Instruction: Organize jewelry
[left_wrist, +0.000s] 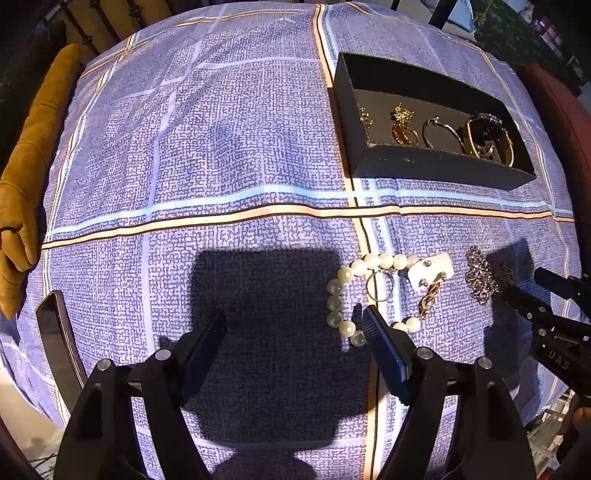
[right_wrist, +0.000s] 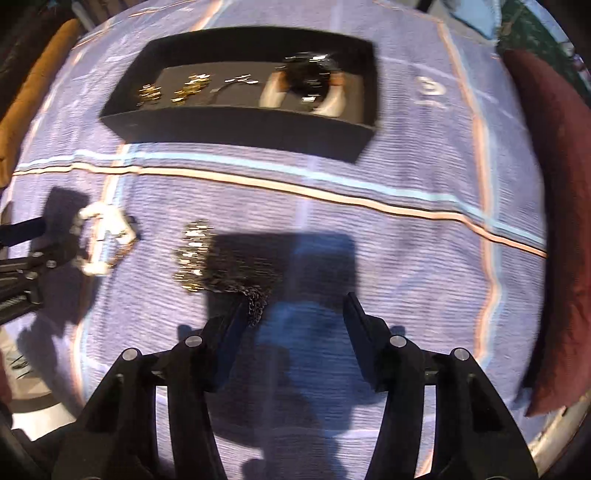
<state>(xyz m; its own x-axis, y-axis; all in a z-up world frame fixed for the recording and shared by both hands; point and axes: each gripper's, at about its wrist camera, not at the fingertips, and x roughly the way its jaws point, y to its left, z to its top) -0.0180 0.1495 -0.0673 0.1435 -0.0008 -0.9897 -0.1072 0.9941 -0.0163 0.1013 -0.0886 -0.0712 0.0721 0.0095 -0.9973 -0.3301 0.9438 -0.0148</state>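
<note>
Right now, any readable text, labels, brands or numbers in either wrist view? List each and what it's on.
"DAS": pale letters on the black body of the right gripper, at the right edge of the left wrist view; the word runs out of frame, so it may be cut off.
Watch in the box: dial too small to read.
White tag by the pearl bracelet: no print visible.
Right wrist view: motion-blurred, nothing legible.

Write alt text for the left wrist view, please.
The open left gripper hangs over a purple checked cloth, beside a pearl bracelet, a ring and a silver chain. A black box further away holds a watch and gold pieces.
</note>
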